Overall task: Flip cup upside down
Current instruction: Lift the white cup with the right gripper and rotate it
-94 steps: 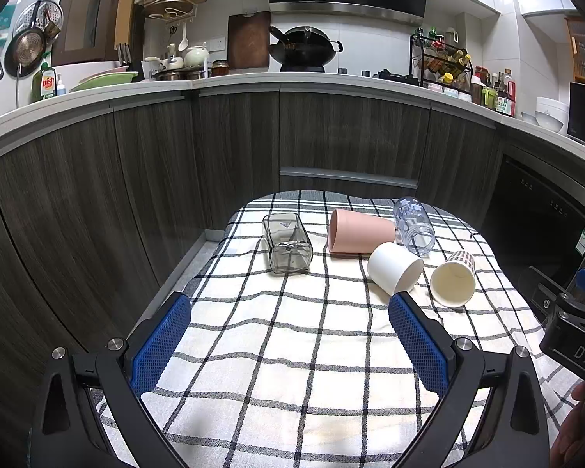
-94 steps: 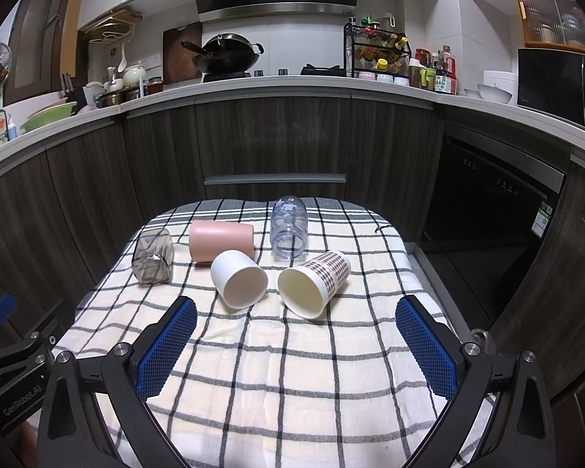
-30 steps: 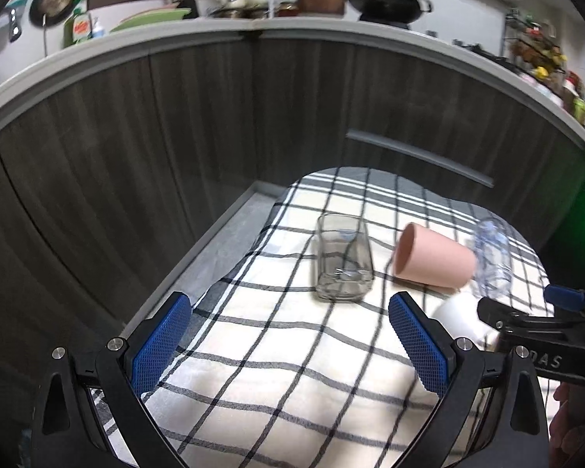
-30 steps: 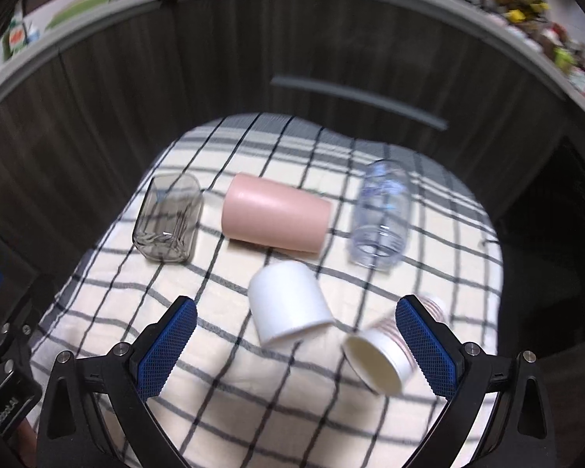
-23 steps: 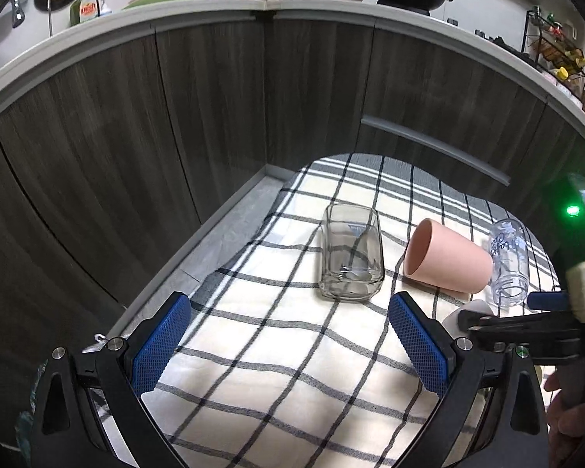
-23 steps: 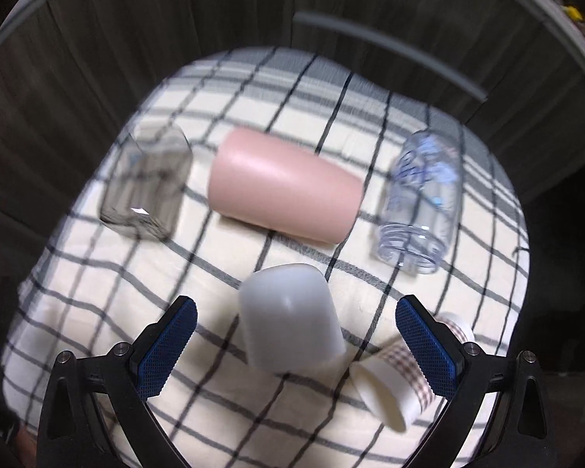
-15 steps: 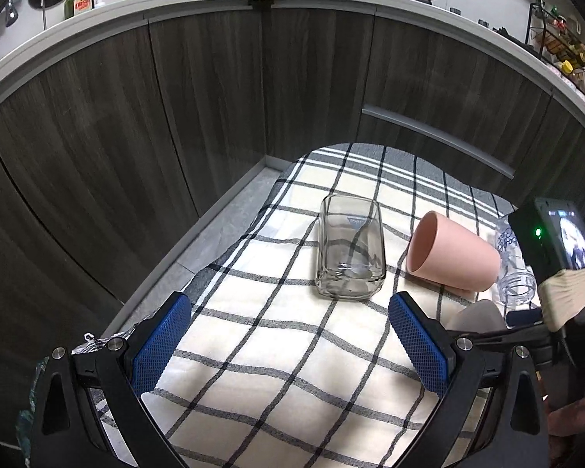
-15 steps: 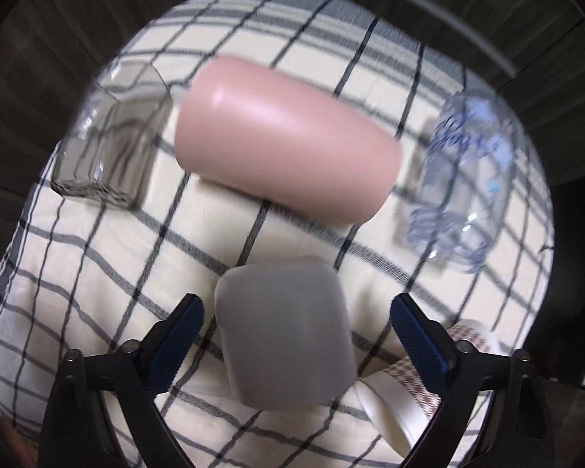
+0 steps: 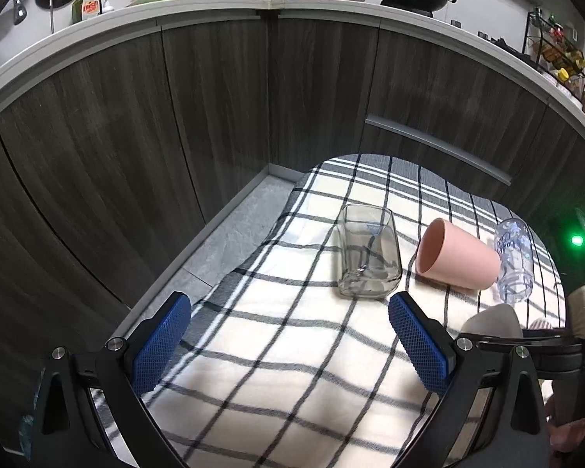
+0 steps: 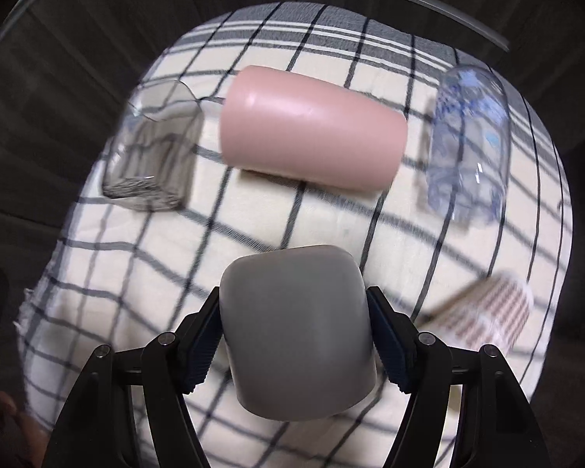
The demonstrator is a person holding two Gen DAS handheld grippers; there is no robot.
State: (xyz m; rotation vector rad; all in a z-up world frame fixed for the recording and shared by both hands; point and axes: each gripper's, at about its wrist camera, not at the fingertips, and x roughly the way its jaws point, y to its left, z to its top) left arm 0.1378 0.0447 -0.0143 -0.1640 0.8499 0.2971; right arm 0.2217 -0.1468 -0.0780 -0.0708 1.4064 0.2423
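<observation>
Several cups lie on their sides on a checked cloth. My right gripper is shut on the white cup, its base toward the camera; the cup also shows in the left wrist view. Beyond it lie a pink cup, a clear glass, a clear printed cup and a striped paper cup. My left gripper is open and empty, short of the glass and the pink cup.
The cloth covers a small table in front of dark wooden cabinets. The floor drops away at the table's left edge. A kitchen counter with pots runs behind.
My right gripper has come down over the white cup and closed on it. My left gripper has shifted a little, still open.
</observation>
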